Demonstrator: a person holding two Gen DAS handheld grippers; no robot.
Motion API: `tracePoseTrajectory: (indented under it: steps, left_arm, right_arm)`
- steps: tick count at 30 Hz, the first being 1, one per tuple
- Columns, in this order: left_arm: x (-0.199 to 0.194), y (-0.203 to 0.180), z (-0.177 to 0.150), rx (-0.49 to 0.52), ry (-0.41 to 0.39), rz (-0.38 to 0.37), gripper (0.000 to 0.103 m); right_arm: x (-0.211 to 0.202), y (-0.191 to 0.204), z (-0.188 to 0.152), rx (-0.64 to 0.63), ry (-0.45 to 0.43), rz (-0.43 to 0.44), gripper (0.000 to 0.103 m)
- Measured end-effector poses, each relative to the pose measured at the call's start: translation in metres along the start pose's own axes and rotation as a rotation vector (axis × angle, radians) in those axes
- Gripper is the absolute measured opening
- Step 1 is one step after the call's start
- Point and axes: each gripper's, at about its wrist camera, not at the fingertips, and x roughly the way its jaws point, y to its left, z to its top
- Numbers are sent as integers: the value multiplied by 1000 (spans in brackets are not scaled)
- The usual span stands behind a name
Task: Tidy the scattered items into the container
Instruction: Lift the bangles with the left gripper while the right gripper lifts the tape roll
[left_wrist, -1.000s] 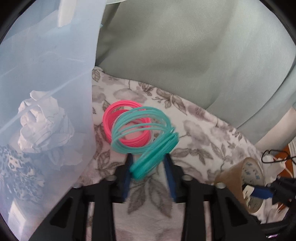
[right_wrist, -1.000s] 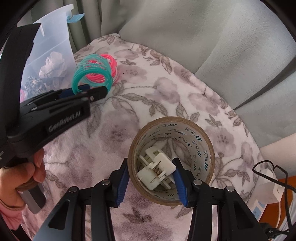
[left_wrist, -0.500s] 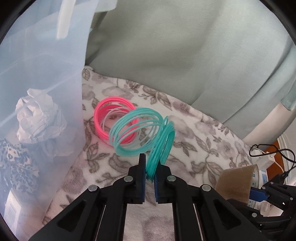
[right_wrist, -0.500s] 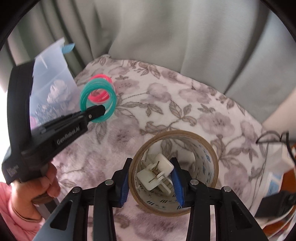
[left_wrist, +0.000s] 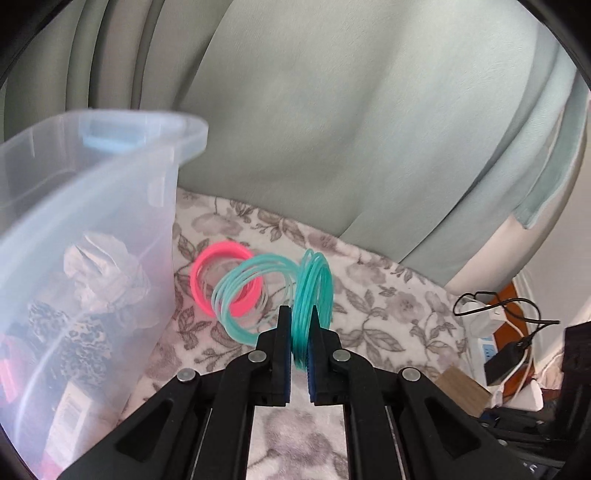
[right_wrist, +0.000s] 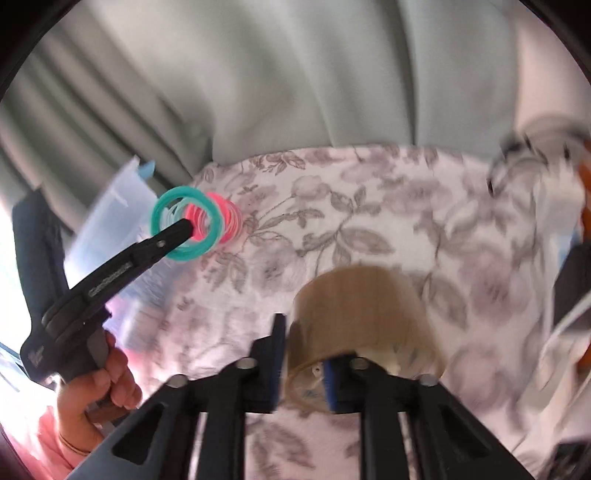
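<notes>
Now, teal coil end (left_wrist: 312, 291) between left tongs (left_wrist: 298, 323), pinched.

A white cloth with grey flowers and leaves (left_wrist: 373, 314) covers the surface. Behind it, on the far side, pale green curtains (left_wrist: 351, 122) hang in broad folds, with tighter pleats at the far left. At the right edge of the surface a black cable (left_wrist: 498, 300) loops above a white power strip (left_wrist: 487, 343), and a black plug (left_wrist: 505, 363) sits beside an orange-brown patch. The right wrist view is blurred.
</notes>
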Motion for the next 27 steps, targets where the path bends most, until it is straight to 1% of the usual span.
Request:
tracePoseTrajectory:
  steps: [5, 9, 13, 16, 20, 22, 24, 27]
  left_arm:
    - [-23, -6, 8, 26, -28, -17, 6]
    - [-40, -8, 12, 31, -53, -22, 6]
    - [-52, -11, 14, 41, -71, -29, 6]
    - [-56, -13, 15, 50, -75, -31, 6]
    - [-58, -15, 14, 61, -75, -33, 6]
    - [-60, -14, 15, 61, -74, -36, 6]
    - [-63, -13, 16, 54, -78, -44, 6]
    - [-73, -12, 18, 45, -93, -60, 6]
  right_arm:
    - [-12, -8, -11, 89, -57, 39, 10]
    - [-31, -15, -17, 131, -114, 58, 10]
    - [-46, -18, -21, 135, -149, 50, 8]
    - [-53, -21, -21, 142, -162, 27, 8]
    - [-51, -18, -23, 109, -134, -23, 8]
    - [-54, -14, -26, 97, -137, -13, 8]
    - [-60, -11, -29, 102, -155, 20, 8]
    - [-79, 4, -29, 90, -211, 48, 8]
